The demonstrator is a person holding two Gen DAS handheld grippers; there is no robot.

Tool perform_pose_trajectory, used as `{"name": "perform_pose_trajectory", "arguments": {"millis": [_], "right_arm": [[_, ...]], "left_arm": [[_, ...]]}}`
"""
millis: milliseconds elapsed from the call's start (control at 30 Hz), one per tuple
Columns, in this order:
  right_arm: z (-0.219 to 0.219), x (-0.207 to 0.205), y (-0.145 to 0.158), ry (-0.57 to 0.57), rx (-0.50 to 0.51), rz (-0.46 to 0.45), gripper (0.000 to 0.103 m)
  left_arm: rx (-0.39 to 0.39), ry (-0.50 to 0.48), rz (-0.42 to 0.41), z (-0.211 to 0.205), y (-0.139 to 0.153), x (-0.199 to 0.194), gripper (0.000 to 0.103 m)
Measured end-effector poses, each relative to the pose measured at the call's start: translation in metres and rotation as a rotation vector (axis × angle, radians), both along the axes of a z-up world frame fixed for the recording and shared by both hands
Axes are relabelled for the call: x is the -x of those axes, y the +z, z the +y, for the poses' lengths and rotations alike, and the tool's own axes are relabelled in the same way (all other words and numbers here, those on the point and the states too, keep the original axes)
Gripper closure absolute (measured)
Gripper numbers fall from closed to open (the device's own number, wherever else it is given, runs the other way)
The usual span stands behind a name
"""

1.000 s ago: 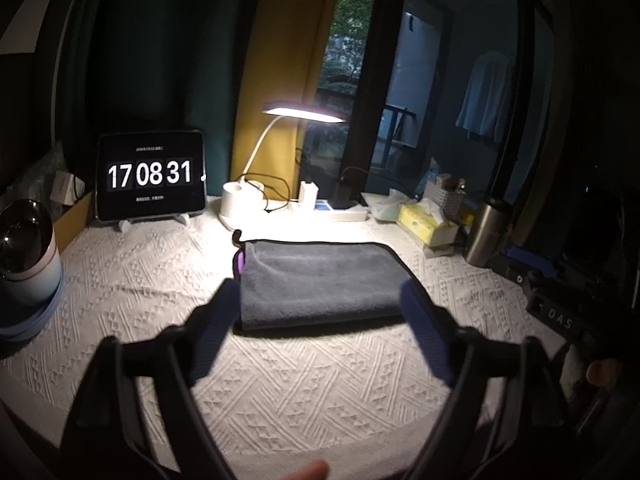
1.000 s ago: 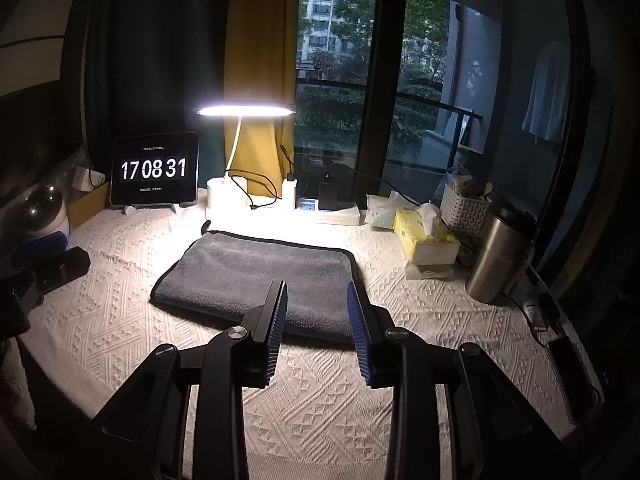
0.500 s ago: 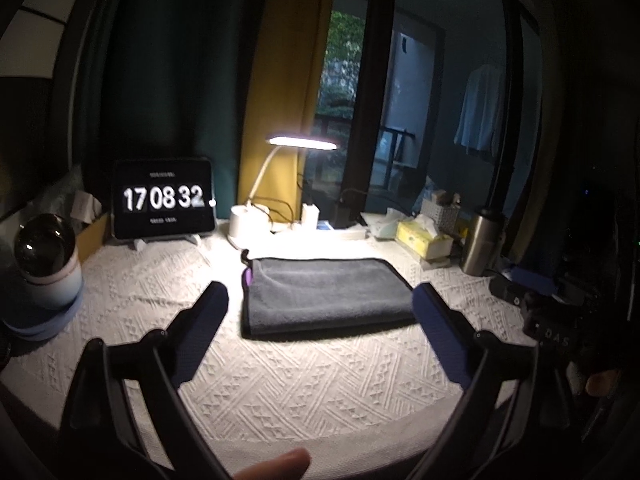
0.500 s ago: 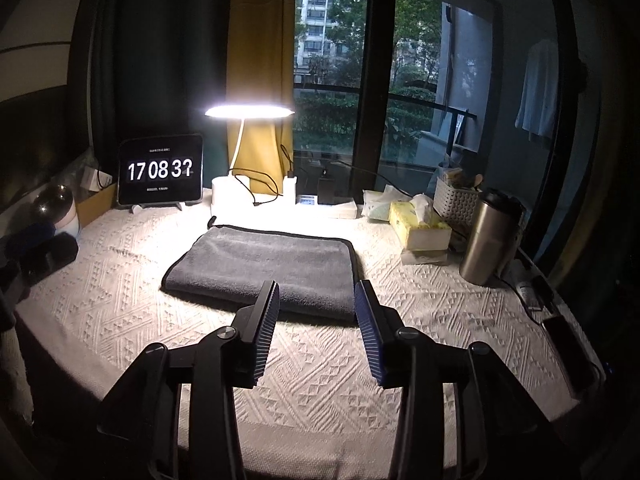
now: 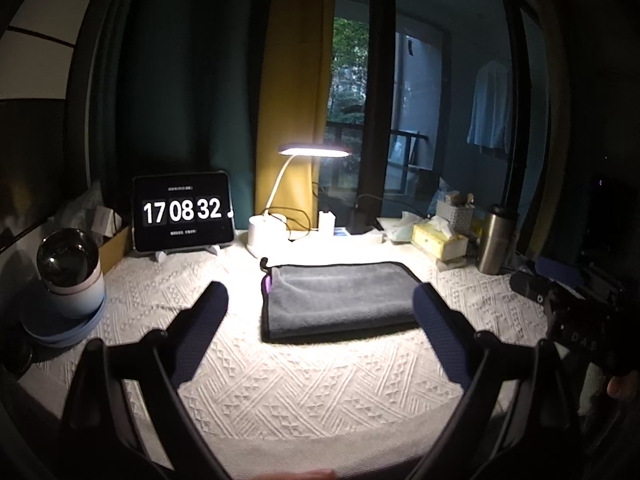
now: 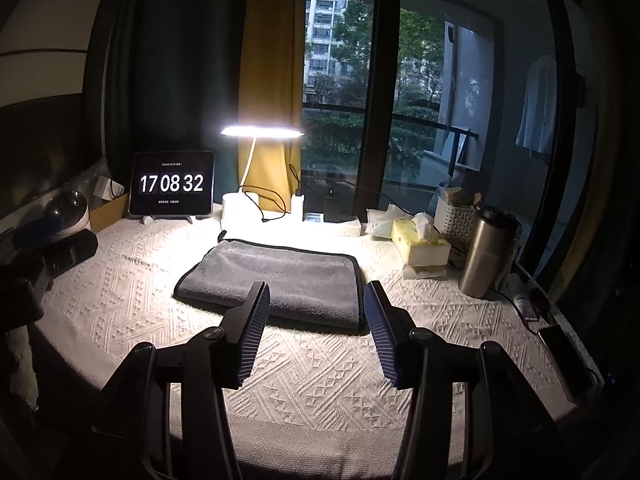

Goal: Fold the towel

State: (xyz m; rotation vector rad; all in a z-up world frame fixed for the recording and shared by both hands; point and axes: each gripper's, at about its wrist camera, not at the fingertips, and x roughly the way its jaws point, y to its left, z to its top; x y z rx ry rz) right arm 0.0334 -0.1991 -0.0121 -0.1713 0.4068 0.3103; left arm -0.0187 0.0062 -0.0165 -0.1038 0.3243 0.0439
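1. Change: over the last second both tools have drawn back from the dark grey, black-edged microfibre towel [image 5: 340,300]. The left hand-held gripper [image 5: 320,320] has its fingers spread wide and holds nothing. The right hand-held gripper [image 6: 316,328] has opened further than before, from a narrow gap to a moderate one, and is also empty.
2. Towel: lies flat as a folded rectangle in the middle of the bench [image 5: 320,392], untouched by either tool. A purple tag [image 5: 265,282] peeks out at its left edge.
3. Reading: the fold looks finished, or at least one stage of it; retreat with open fingers suggests release rather than a fresh approach. Whether another fold is meant cannot be told.
4. Surface: white cloth with raised geometric weave, brightly lit near the towel.
5. Room: white gooseneck desk lamp [image 6: 262,132] lit behind the towel; tablet clock [image 6: 172,183] reads 17 08 32; yellow tissue box [image 6: 420,244] and steel flask [image 6: 486,252] to the right; window with trees and buildings beyond.
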Motion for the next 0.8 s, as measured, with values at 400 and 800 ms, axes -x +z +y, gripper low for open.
{"name": "perform_pose_trajectory", "arguments": {"millis": [400,800], "right_arm": [[-0.0015,-0.0006,-0.0008,-0.001,-0.005,0.009,0.051],[-0.0016,-0.0012,0.0009,-0.005,-0.003,0.004,0.051]], "left_arm": [[0.008,-0.016,-0.005,-0.0025,0.0012,-0.0002,0.009],[-0.039,0.024,-0.060,-0.0046,0.0017,0.0087,0.009]]}}
